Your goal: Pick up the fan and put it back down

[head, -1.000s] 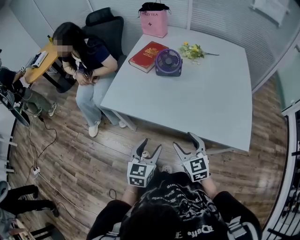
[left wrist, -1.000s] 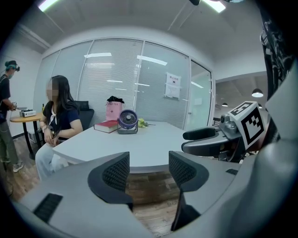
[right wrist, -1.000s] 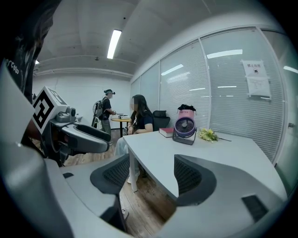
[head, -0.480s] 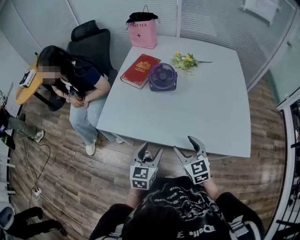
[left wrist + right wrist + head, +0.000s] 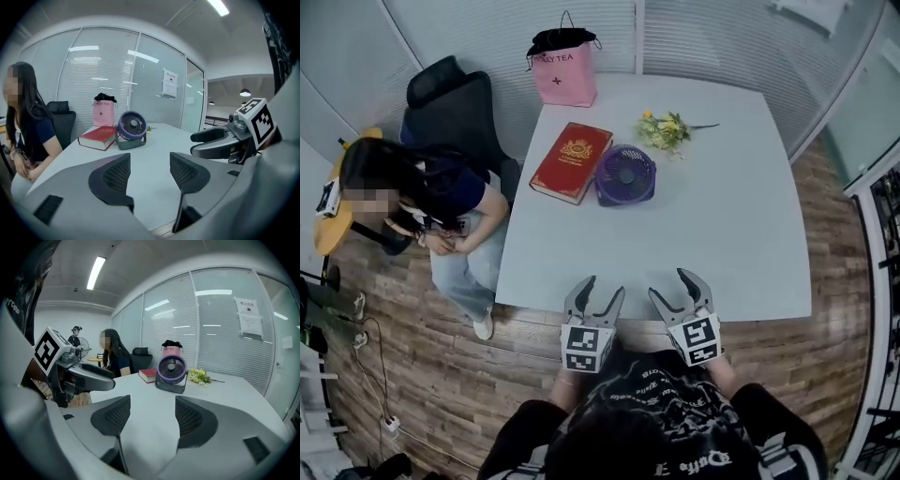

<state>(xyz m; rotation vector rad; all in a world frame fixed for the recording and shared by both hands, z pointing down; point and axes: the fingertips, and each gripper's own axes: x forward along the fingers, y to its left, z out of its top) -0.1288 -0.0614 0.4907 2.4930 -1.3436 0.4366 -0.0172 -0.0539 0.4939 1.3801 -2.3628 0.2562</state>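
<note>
Purple desk fan (image 5: 625, 175) upright on far part of white table (image 5: 722, 216), just beside red book (image 5: 571, 161), well ahead of me. My left gripper (image 5: 602, 289) and right gripper (image 5: 675, 284) at near table edge, jaws apart, both empty.

Small purple fan (image 5: 626, 175), upright
It stands well ahead of the left gripper (image 5: 594, 298) and right gripper (image 5: 682, 291), grille facing them.
</note>
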